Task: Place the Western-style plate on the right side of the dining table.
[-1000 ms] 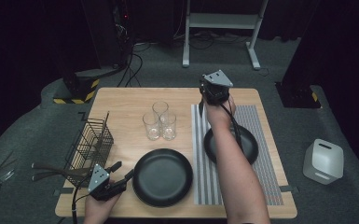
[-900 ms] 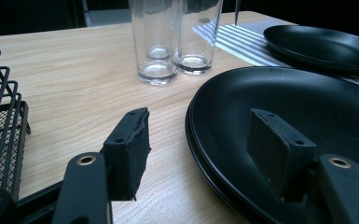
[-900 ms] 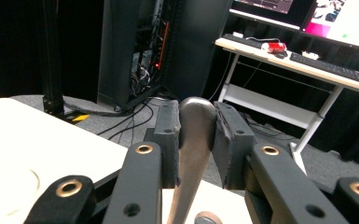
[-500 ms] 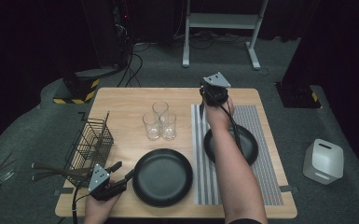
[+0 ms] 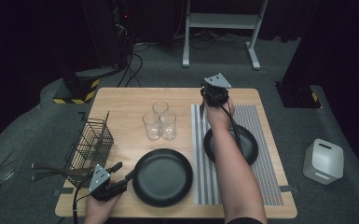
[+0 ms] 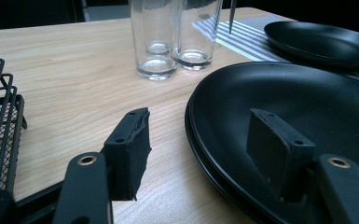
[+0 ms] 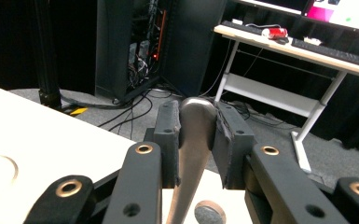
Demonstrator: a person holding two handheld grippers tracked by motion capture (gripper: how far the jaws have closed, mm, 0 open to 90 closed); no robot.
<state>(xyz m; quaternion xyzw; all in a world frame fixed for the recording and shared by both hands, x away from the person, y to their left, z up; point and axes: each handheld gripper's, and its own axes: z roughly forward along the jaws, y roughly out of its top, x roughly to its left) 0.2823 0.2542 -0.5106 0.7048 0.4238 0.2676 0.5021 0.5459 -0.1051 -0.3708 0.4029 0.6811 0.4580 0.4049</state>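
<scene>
**Right claw grips a metal utensil handle at the far edge of the bench**

High view: the right claw [image 5: 213, 94] is held above the far end of the striped mat [image 5: 200, 158], beyond the small black plate [image 5: 249, 144]. A thin utensil seems to hang from it over the mat, though it is too small here to be sure. The left claw [image 5: 116, 173] rests at the near edge of the bench [image 5: 121, 100], beside the large black plate [image 5: 162, 177] and the wire basket [image 5: 91, 144].

Left claw view: the jaws stand wide apart, one over bare wood, the other over the large plate's rim. Three glasses [image 6: 156, 42] stand beyond.

Right claw view: the jaws are narrow, pressed on either side of a metal handle [image 7: 193, 140], whose rounded end rises between the pads.
</scene>
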